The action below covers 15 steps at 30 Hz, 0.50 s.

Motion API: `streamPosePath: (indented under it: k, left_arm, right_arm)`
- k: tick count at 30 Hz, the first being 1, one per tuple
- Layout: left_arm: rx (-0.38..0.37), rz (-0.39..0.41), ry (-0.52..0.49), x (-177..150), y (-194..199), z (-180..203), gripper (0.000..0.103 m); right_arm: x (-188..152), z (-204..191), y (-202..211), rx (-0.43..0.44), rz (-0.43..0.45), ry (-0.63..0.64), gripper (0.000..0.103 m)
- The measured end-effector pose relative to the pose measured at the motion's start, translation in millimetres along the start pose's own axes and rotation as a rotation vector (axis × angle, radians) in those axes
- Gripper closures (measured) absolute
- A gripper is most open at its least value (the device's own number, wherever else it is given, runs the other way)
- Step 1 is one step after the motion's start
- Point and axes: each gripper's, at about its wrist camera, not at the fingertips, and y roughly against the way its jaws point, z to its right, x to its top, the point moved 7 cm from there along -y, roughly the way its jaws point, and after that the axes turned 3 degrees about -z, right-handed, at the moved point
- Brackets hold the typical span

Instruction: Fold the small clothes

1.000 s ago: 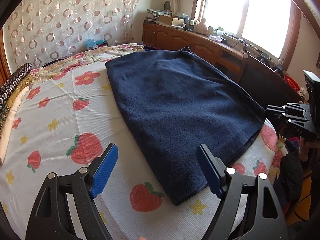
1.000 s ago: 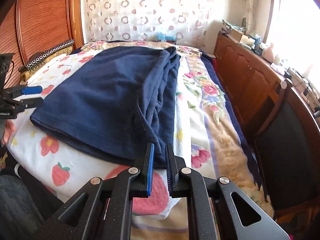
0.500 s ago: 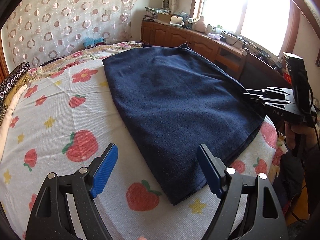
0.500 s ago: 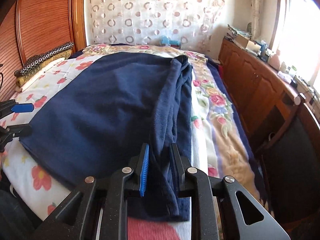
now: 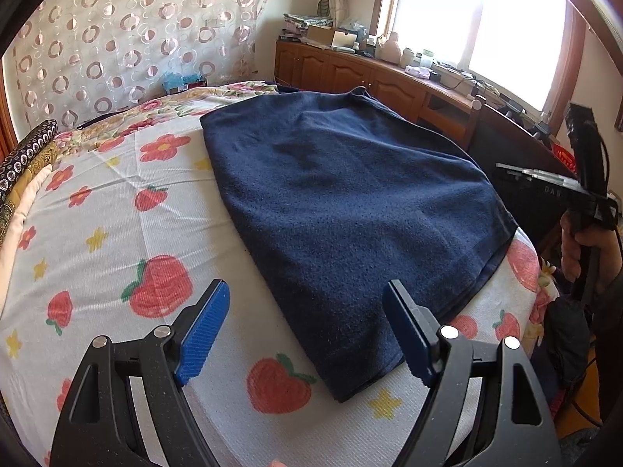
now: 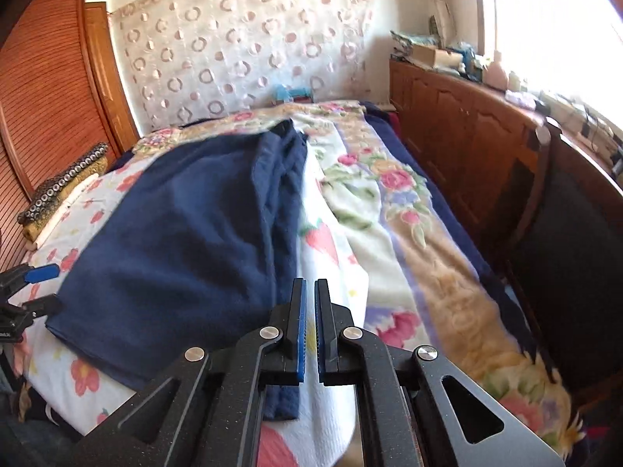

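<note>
A wide bed (image 5: 97,210) carries everything, covered by a white ribbed sheet printed with red strawberries, flowers and yellow stars (image 5: 163,233). Spread flat on that sheet lies a dark navy fleece garment (image 5: 350,210), reaching to the bed's near edge. Under the sheet, toward the wooden cabinets, a cream floral blanket (image 6: 393,210) shows. Folded patterned cloths (image 6: 62,186) sit stacked at the far left edge.

Garment (image 5: 350,210) spread on the bed (image 5: 117,233), cabinets (image 5: 350,74) behind (under the window (image 5: 486,11)), curtain (image 5: 117,39) at left
</note>
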Motion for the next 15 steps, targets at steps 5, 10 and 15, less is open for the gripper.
streamPosePath:
  k: [5, 10, 15]
  left_arm:
    - [0.001, 0.028, 0.010, 4, 4, -1, 0.022]
    - [0.006, 0.039, 0.015, 5, 7, -2, 0.022]
    - [0.005, 0.044, 0.022, 3, 9, -5, 0.022]
  right_arm:
    - [33, -27, -9, 0.067, 0.047, 0.099, 0.077]
    - [76, -52, -49, 0.067, 0.045, 0.194, 0.072]
    - [105, -58, -112, -0.017, -0.070, 0.248, 0.072]
